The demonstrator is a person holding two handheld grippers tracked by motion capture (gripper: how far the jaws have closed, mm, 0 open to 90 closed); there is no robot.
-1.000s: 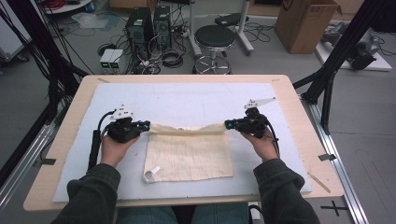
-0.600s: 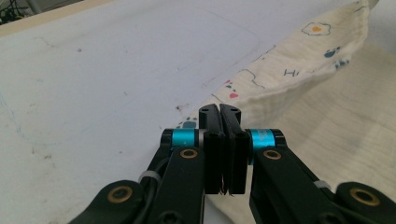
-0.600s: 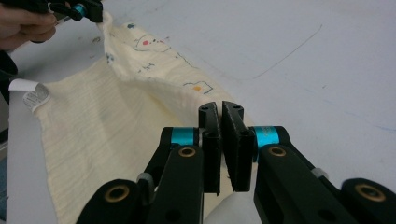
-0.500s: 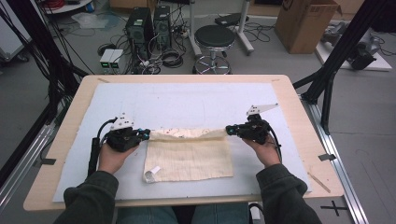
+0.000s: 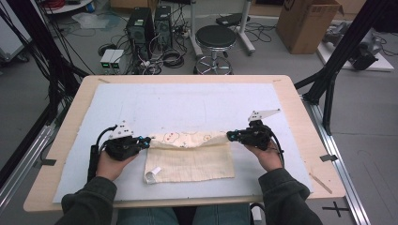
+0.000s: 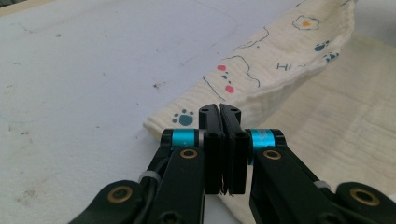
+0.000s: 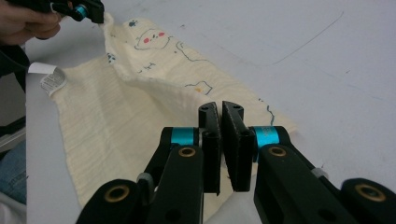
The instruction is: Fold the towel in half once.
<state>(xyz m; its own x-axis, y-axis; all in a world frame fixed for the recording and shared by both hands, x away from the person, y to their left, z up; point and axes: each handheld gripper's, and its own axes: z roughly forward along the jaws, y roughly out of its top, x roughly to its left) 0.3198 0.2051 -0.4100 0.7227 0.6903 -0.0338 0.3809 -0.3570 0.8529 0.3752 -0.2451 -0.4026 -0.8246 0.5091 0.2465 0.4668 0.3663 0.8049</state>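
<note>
Folding toward the person, both grippers, the left gripper [image 5: 146,142] and right gripper [image 5: 230,136], pinch the cream printed muslin cloth [image 5: 190,159]; its far edge has come nearer since a second ago, half-folded on the pale blue mat [image 5: 187,103].

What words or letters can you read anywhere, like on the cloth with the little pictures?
"H": a dark blue letter printed on the cloth, seen in the left gripper view; the letters after it are too blurred to read.
White tag at the cloth's corner: printing too small to read.
Cardboard box on the floor: dark mark at its top edge, unreadable.
</note>
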